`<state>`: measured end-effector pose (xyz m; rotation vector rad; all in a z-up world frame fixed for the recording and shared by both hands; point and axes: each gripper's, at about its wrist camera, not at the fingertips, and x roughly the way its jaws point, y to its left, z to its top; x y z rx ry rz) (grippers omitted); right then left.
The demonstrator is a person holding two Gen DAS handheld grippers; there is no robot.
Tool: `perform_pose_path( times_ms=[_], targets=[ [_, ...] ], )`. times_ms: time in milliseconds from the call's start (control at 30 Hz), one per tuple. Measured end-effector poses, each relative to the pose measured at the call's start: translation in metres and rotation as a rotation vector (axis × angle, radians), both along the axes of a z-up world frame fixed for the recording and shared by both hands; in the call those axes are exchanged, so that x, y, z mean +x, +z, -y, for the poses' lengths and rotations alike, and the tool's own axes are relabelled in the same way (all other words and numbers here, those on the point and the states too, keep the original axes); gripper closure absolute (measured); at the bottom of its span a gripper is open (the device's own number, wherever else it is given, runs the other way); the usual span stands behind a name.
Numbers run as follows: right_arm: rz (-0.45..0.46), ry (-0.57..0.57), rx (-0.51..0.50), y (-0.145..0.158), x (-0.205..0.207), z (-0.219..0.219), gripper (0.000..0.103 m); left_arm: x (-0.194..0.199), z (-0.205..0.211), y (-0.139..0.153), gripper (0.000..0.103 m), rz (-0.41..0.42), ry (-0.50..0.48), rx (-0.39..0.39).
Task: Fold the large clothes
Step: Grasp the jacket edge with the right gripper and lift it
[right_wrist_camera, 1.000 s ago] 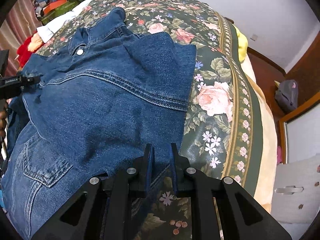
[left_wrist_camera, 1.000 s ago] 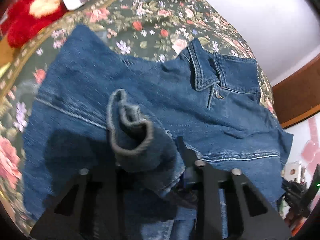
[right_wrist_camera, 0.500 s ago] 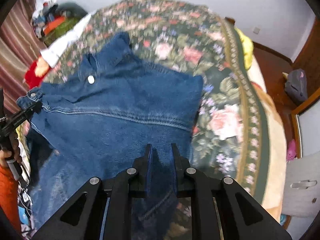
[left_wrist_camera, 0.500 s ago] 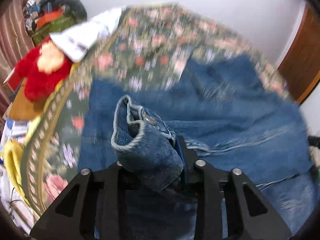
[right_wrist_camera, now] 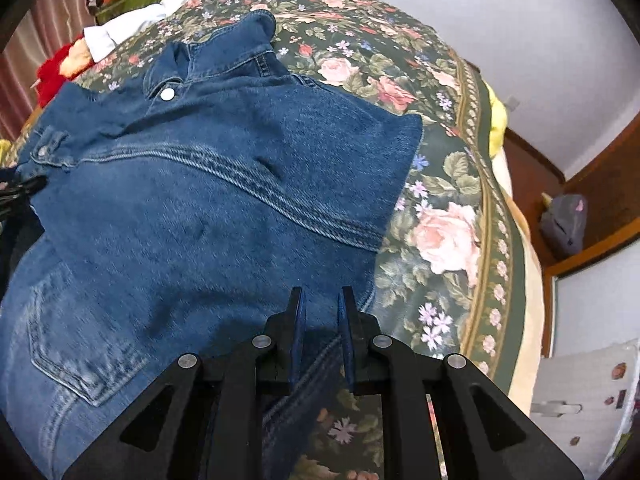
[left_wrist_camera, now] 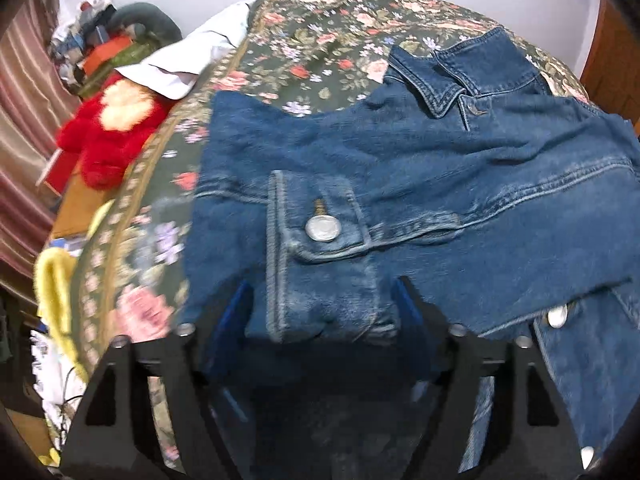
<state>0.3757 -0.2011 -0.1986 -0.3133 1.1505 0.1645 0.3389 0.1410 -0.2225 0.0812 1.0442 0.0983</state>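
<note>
A blue denim jacket [left_wrist_camera: 460, 184] lies spread on a floral bedspread [left_wrist_camera: 320, 40], collar toward the far side. In the left wrist view its sleeve cuff [left_wrist_camera: 320, 256] with a silver button lies flat across the jacket body. My left gripper [left_wrist_camera: 324, 292] stands open around the cuff's near end, jaws wide apart. In the right wrist view the jacket [right_wrist_camera: 208, 200] fills the left and middle. My right gripper [right_wrist_camera: 322, 308] is shut on the jacket's near edge, denim pinched between its narrow jaws.
A red plush toy [left_wrist_camera: 108, 128] and white cloth [left_wrist_camera: 192, 60] lie at the bed's far left, with clutter behind. A yellow item [left_wrist_camera: 52, 280] hangs off the left edge. On the right are a wooden floor [right_wrist_camera: 532, 176], a grey bag [right_wrist_camera: 564, 220] and the bedspread edge [right_wrist_camera: 492, 240].
My left gripper has opened and let go of the bunched sleeve cuff, which now lies flat on the jacket body. My right gripper still grips the jacket edge and has lowered toward the bed.
</note>
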Motion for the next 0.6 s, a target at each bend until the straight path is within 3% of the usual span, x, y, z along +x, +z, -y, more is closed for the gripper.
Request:
perform_pose_path(
  times_ms=[133, 233, 267, 300, 367, 600],
  targets=[
    [0.009, -0.021, -0.02, 0.001, -0.005, 0.003, 0.091, -0.019, -0.016, 0.014, 0.018, 0.023, 0.02, -0.039],
    [0.023, -0.046, -0.057, 0.0, -0.01, 0.005, 0.083, -0.03, -0.029, 0.021, 0.018, 0.036, 0.084, 0.065],
    [0.04, -0.063, -0.075, 0.0, -0.012, 0.008, 0.067, -0.033, -0.038, 0.02, 0.018, 0.033, 0.105, 0.087],
    [0.066, -0.095, -0.106, 0.001, -0.013, 0.013, 0.043, -0.035, -0.045, 0.018, 0.018, 0.024, 0.12, 0.086],
    [0.075, -0.132, -0.093, 0.002, -0.013, 0.025, 0.025, -0.039, -0.063, 0.014, 0.018, -0.004, 0.162, 0.064],
    [-0.007, -0.215, 0.141, 0.013, -0.004, 0.064, 0.025, -0.036, -0.086, 0.035, 0.018, 0.059, 0.196, -0.049]
  ],
)
